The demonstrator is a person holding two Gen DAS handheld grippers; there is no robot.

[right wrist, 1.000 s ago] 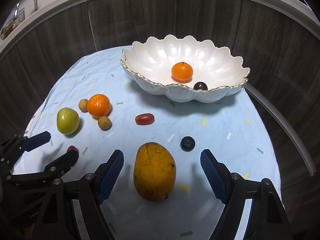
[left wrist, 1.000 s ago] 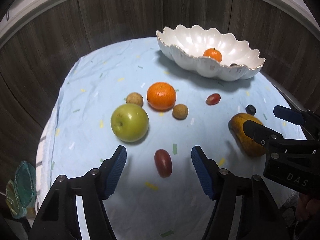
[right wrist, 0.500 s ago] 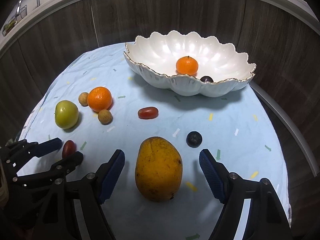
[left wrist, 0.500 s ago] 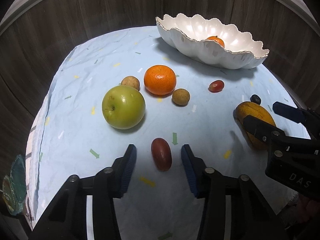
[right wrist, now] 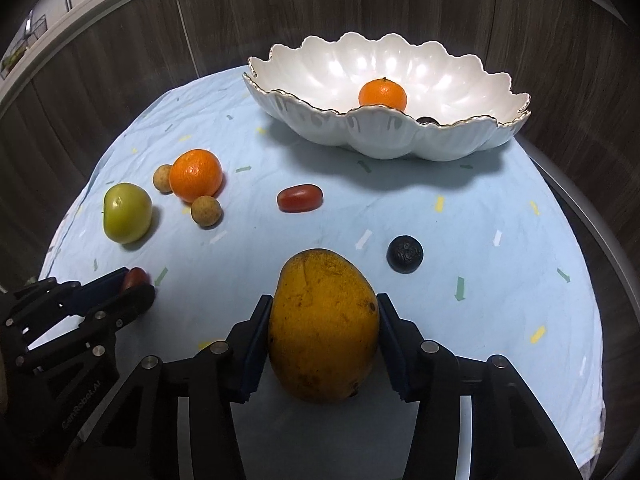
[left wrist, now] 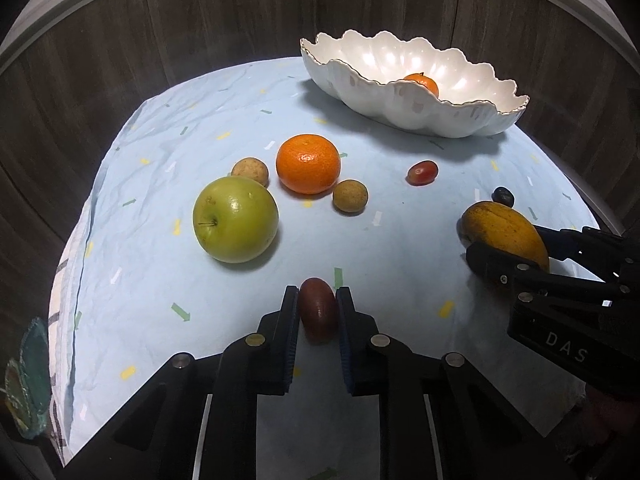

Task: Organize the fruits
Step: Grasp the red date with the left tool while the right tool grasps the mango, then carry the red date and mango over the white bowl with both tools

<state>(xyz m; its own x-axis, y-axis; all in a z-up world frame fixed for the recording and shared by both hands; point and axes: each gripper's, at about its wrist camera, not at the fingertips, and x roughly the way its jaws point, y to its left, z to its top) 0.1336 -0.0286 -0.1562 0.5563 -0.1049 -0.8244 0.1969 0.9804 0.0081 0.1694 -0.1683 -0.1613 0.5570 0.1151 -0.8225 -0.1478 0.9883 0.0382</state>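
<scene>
Both tools have just been closing: left tool [left wrist: 318, 312] now clamps the date [left wrist: 318, 314], right tool [right wrist: 323, 334] clamps the mango [right wrist: 323, 330], each fruit lengthwise between pads on the surface [right wrist: 480, 280]; bowl [right wrist: 400, 144] lies ahead, nearer the right.
</scene>
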